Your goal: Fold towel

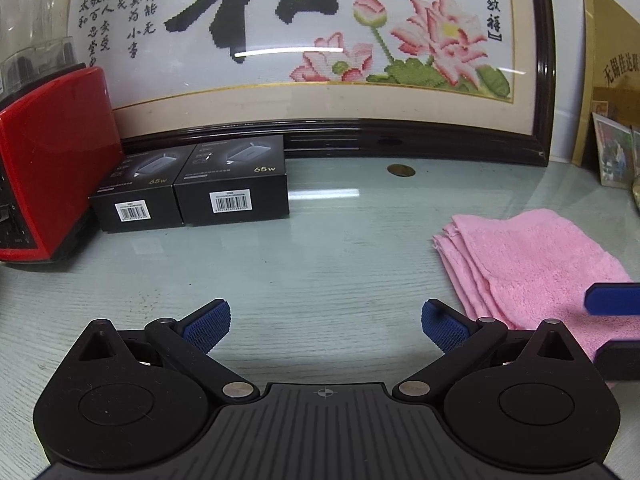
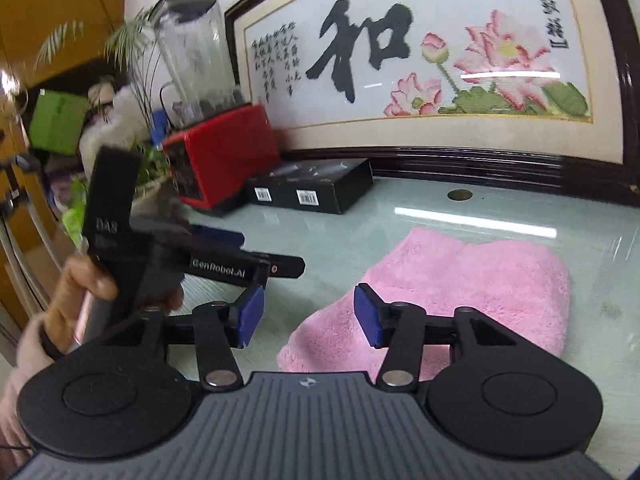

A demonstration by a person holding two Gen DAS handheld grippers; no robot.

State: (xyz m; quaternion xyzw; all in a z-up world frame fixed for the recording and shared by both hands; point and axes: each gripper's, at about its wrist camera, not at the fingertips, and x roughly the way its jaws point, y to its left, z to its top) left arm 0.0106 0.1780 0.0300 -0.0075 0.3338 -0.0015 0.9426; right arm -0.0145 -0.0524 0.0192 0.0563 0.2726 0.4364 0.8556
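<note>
The pale green glass surface [image 1: 340, 248] was the largest thing, and most of it lay bare in the middle. A big framed embroidery picture [image 1: 300, 40] leaned along its far edge at 12 o'clock. At 9 o'clock in the left wrist view stood a red blender base [image 1: 52, 160], and just beside it two black boxes [image 1: 192, 188] touched each other.

The pink towel [image 2: 460, 292] lay flat on the surface, already folded into several layers. In the left wrist view it was at 3 o'clock, with its stacked edges [image 1: 456, 256] turned toward the free middle. In the right wrist view it lay at 1 o'clock, and its near edge passed under the right finger.

The left hand-held gripper [image 1: 325, 322] hovered over the bare surface with its blue pads wide apart, holding nothing. The right hand-held gripper [image 2: 308, 316] also had its pads apart and empty, above the near left corner of the towel. A hand [image 2: 80, 292] held the left hand-held gripper at 9 o'clock in the right wrist view.

Free room stayed between the boxes and the towel.
</note>
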